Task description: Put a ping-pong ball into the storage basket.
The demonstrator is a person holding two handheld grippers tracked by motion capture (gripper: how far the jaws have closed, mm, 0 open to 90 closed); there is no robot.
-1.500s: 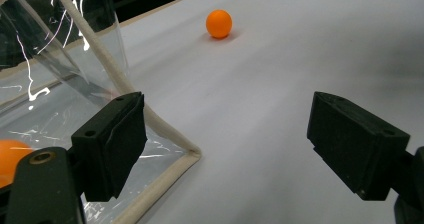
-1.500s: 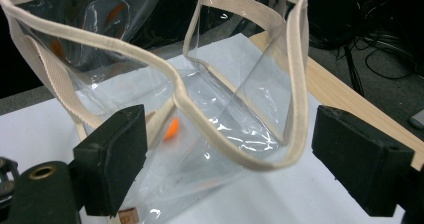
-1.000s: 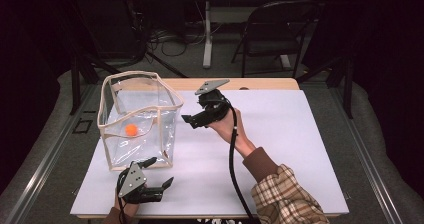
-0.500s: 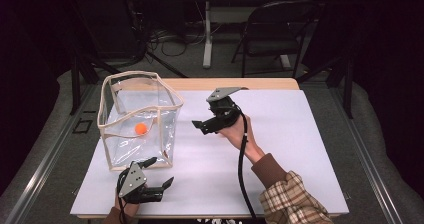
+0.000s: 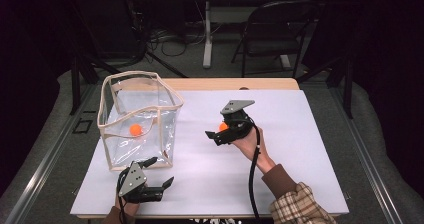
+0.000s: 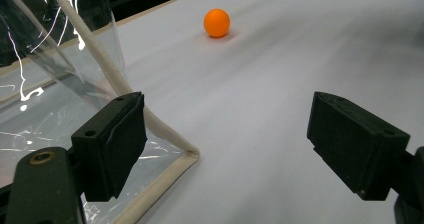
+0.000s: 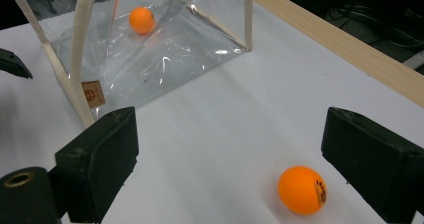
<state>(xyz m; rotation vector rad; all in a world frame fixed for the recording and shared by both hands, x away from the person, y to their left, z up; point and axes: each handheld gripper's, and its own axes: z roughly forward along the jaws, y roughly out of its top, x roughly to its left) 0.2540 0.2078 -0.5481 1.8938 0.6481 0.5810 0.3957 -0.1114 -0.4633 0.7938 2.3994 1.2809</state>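
Note:
A clear plastic bag [image 5: 150, 134] with cream trim stands open at the table's left, and one orange ball [image 5: 135, 129] lies inside it. A second orange ball [image 5: 223, 126] rests on the white table [image 5: 300, 149] right by my right gripper [image 5: 214, 137]. In the right gripper view this ball [image 7: 301, 189] lies low between the wide open jaws, nearer the right one, and nothing touches it. My left gripper [image 5: 160, 171] stands open and empty at the bag's near corner [image 6: 150, 129]. The left gripper view also has the table ball [image 6: 216, 22] farther off.
A wooden strip [image 5: 235, 84] edges the table's far side. Beyond it stand a dark folding chair [image 5: 272, 39] and cables on the floor. A black cable [image 5: 252, 174] trails from the right gripper toward the near edge.
The right hand has moved away from the bag's top, rightward, nearer and lower, down to the ball on the table. The ball in the bag has shifted slightly. The left gripper has stayed put.

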